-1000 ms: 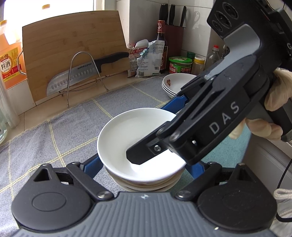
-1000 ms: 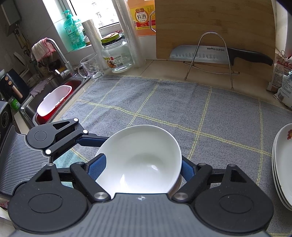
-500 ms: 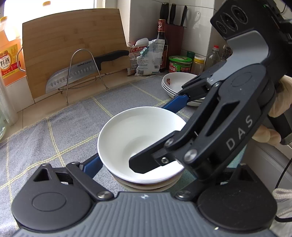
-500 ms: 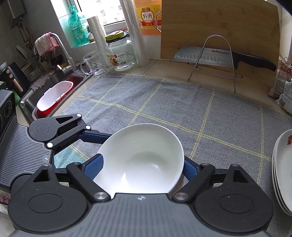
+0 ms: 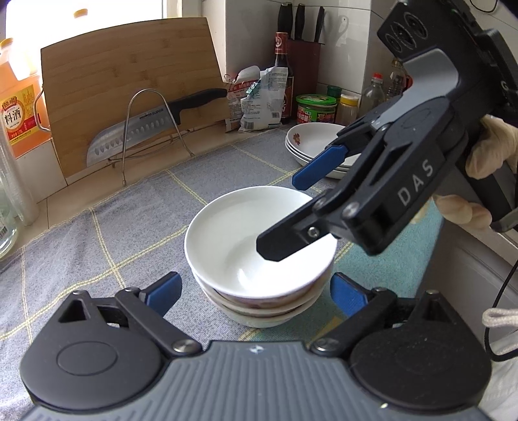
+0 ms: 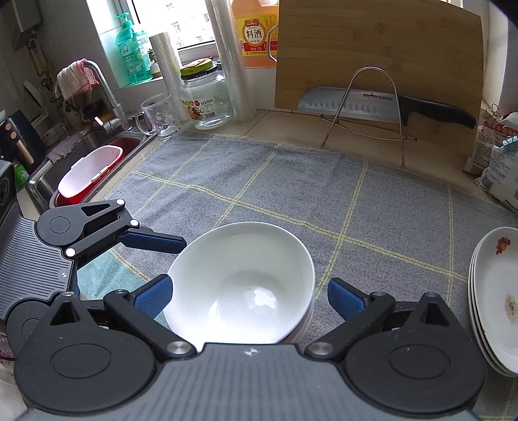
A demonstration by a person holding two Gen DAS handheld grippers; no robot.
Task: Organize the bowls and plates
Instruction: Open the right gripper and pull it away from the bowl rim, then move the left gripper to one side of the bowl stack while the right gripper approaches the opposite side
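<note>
Bright window (image 6: 194, 22) daylight, sharp focus, strong fisheye edge curvature.

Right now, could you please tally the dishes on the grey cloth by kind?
Bowls: 3, nested in one stack, plain white one on top.
Plates: 3, stacked at the cloth's right end; the top one has a flower print.
Total: 6 dishes.
</note>
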